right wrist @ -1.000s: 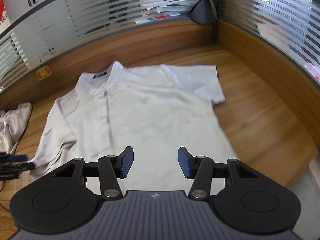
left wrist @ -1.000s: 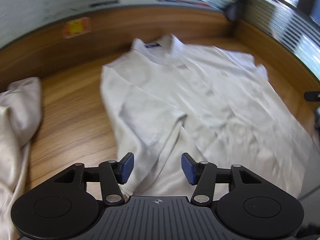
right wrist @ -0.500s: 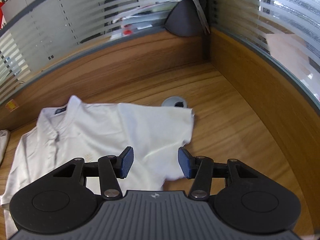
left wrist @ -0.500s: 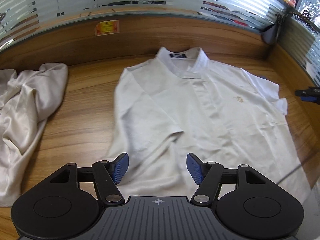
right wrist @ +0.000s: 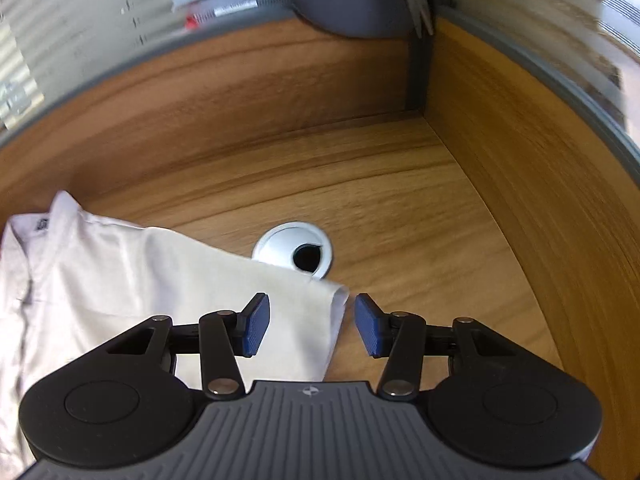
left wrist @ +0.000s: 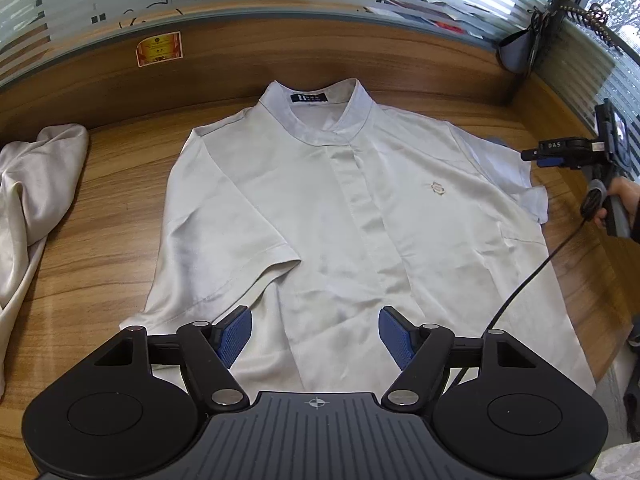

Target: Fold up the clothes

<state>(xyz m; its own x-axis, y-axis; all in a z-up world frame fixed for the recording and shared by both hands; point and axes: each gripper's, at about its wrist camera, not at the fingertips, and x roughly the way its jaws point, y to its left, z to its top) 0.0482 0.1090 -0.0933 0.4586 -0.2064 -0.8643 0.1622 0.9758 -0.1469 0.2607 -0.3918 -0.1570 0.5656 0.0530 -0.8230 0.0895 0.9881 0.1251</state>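
Smooth white shirt [left wrist: 360, 216] flat on wood-grain desk [left wrist: 100, 248]; left gripper [left wrist: 315, 336] fingers opening, right gripper [right wrist: 312, 324] fingers apart, both empty.

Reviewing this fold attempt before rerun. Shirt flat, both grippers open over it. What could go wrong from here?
1. The right gripper is over the sleeve hem, beside the cable grommet; the cloth already overlaps its rim, so a drag could snag there.
2. The left gripper, jaws opening, holds nothing; a pinch there might catch only the top layer of the white shirt.
3. The right gripper's cable lies across the shirt and may get folded in.
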